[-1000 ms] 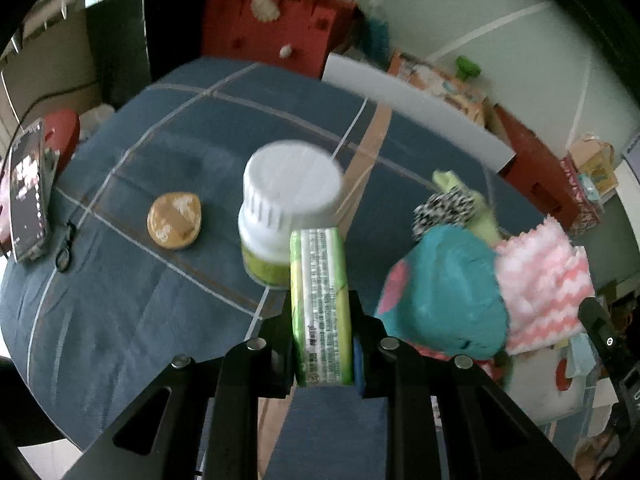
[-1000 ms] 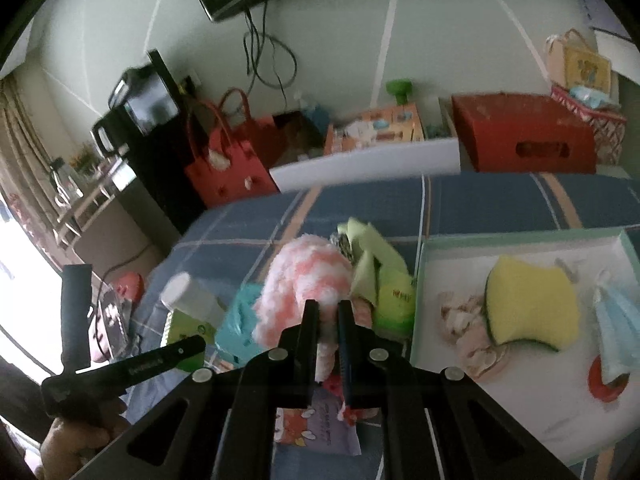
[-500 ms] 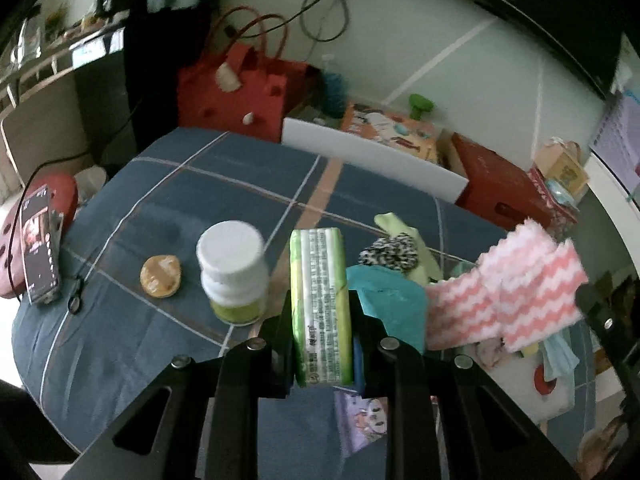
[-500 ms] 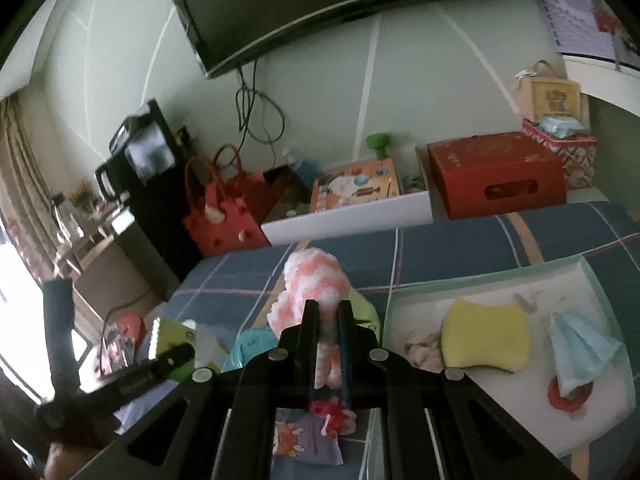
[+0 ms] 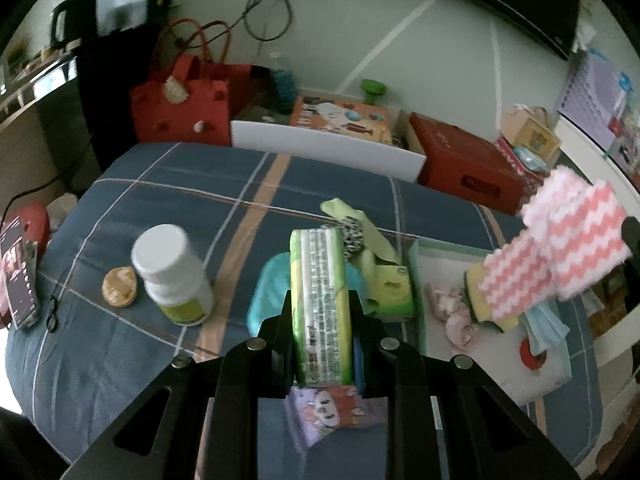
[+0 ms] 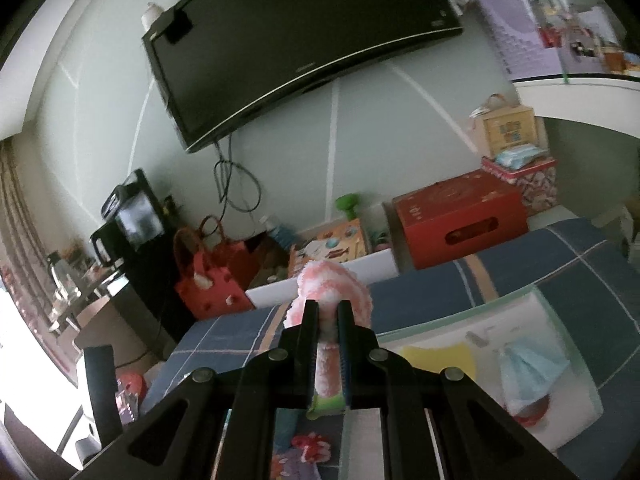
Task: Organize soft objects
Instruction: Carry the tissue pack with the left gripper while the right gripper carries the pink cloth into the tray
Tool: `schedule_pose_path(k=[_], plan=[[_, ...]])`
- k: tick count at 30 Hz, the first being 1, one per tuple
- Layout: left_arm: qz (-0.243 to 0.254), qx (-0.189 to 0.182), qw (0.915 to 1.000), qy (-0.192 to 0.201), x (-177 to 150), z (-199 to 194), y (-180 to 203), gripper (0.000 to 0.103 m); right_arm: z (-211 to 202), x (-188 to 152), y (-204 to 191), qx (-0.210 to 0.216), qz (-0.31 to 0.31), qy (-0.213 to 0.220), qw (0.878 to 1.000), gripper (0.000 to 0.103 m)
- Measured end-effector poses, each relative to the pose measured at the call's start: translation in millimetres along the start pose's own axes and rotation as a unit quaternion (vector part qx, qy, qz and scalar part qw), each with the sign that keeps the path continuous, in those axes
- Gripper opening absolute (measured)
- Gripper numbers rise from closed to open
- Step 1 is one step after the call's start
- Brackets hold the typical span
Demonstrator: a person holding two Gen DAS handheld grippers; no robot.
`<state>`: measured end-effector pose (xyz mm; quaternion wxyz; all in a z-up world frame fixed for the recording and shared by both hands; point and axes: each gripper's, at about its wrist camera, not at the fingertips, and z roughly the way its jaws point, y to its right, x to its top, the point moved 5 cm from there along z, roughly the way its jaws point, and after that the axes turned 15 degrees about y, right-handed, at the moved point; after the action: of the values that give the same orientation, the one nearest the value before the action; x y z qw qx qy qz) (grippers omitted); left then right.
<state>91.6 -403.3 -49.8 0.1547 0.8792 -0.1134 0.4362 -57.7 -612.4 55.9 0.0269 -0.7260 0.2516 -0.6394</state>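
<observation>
Over the blue plaid cloth, the left gripper (image 5: 322, 312) clamps a green tissue pack (image 5: 320, 304) and the right gripper (image 6: 328, 320) pinches a pink-and-white zigzag fluffy cloth (image 5: 560, 256) at three o'clock above the half-filled white tray (image 5: 536, 384), while teal and green soft items remain unsorted.

Pink-and-white zigzag cloth (image 5: 560, 256), green packet (image 5: 322, 312), seemingly teal pouch (image 5: 266, 292) (half hidden).

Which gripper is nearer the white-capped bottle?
Left. The left gripper, shut on a green packet, hangs just right of the bottle in its own view. The right gripper, holding the pink-and-white cloth, is far across, over the tray.
</observation>
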Motion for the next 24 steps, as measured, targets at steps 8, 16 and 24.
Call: schedule_pose_path(k=[8, 16, 24], plan=[[0.034, -0.057, 0.9977, -0.01, -10, 6, 46, 0.022, -15, 18, 45, -0.056, 0.021, 0.027, 0.998, 0.01], [0.08, -0.109, 0.9905, -0.02, -22, 15, 97, 0.022, -21, 31, 89, -0.117, 0.039, 0.046, 0.991, 0.01], [0.118, -0.15, 0.9814, -0.023, -32, 30, 138, 0.023, -11, 34, 118, -0.152, 0.037, 0.042, 0.987, 0.01]])
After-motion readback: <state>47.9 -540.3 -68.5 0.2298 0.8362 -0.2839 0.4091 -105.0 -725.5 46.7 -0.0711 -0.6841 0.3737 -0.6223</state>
